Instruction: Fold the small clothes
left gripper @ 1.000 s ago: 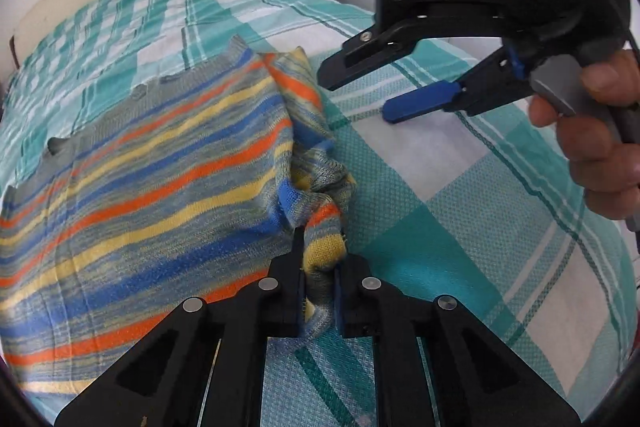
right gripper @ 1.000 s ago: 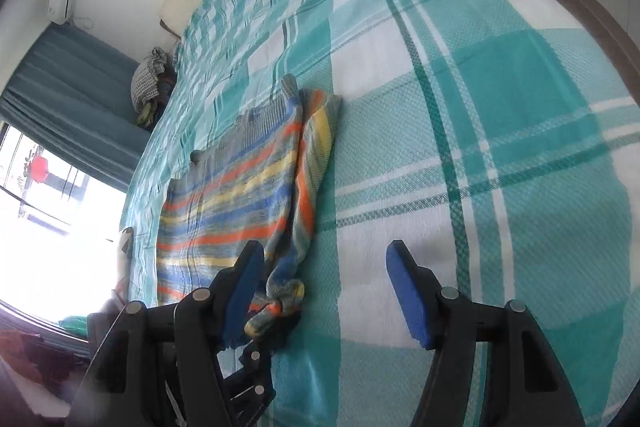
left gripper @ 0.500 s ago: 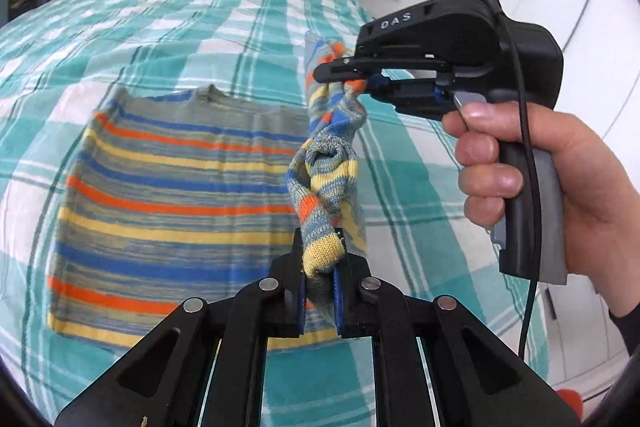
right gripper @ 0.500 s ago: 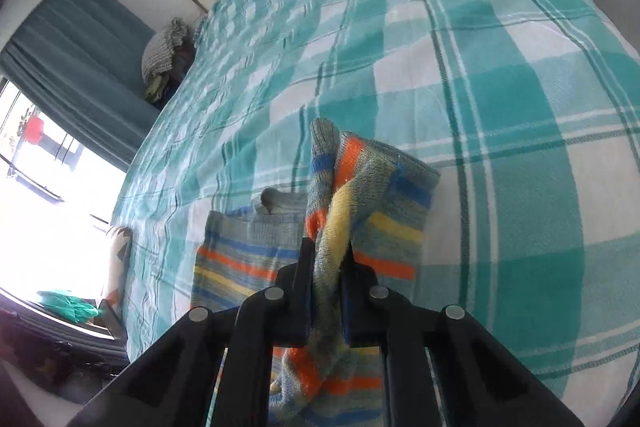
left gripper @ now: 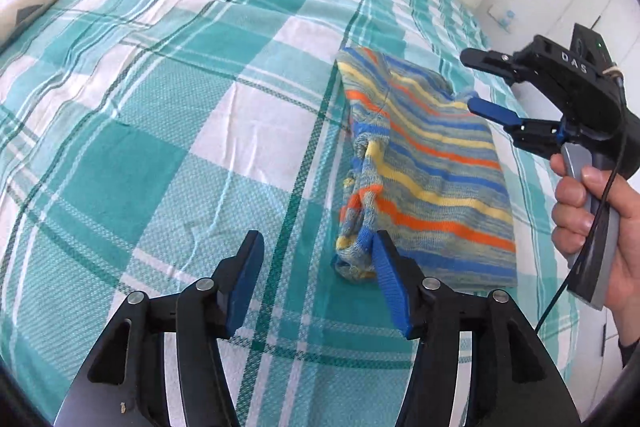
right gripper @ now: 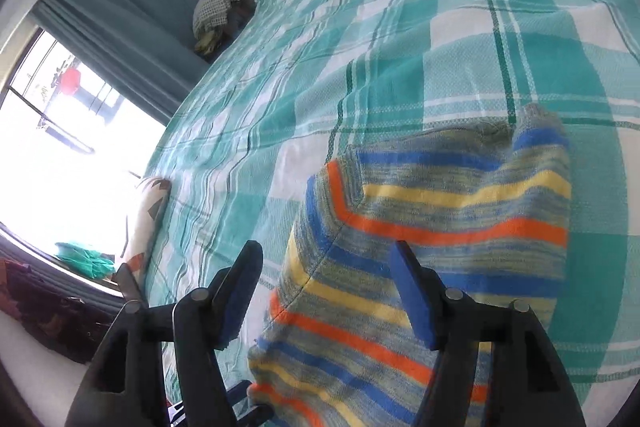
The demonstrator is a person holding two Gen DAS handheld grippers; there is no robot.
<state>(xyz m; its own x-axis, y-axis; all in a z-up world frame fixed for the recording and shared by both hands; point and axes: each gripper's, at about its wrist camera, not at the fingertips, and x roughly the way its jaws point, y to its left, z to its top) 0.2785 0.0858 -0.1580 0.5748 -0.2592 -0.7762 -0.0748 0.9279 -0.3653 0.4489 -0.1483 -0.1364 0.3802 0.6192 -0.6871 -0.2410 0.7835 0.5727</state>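
Teal plaid bedspread (left gripper: 168,131), one bed. Item: striped knit sweater (left gripper: 432,163), lying folded near its right side (sleeve bunched along the left edge). Left gripper (left gripper: 320,283) and right gripper (right gripper: 328,291): both spread wide, empty, apparently letting the fold settle.

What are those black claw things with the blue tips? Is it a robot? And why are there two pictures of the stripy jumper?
Not a robot: a person holds two grabbing tools, one in each hand. Each tool carries a camera looking along its fingers, so you get two pictures. One shows the left gripper at the bottom, with the right gripper and the hand holding it off to the side. The other looks out from the right gripper. The striped sweater lies folded on the checked bedspread. Both grippers are open, so nothing is held.
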